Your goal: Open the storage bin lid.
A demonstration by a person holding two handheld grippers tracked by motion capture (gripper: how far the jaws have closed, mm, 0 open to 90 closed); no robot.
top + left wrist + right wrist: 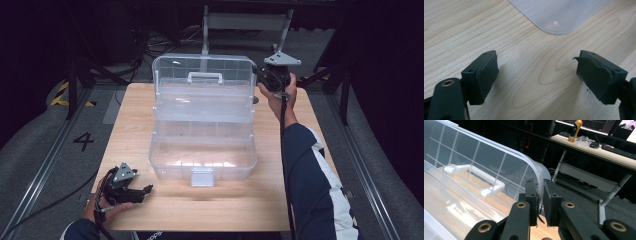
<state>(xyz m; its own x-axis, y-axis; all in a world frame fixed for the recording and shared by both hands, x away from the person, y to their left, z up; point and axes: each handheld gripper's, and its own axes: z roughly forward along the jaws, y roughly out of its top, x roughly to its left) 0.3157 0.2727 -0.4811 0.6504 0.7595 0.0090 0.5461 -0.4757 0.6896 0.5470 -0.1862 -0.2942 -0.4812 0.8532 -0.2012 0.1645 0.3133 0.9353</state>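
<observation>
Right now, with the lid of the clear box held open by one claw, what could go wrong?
1. The right claw pinches only the thin corner edge of the lid; the smooth plastic might slip out, and the lid could then fall shut.
2. The left claw is open over the table near the box without touching it, so nothing steadies the base; a pull on the lid could slide or tip the box.

Left hand-held gripper (145,192) is resting at the table's (210,207) near-left corner, jaws gaping wide; right hand-held gripper (256,71) is reaching far-right, jaws pinched together.
</observation>
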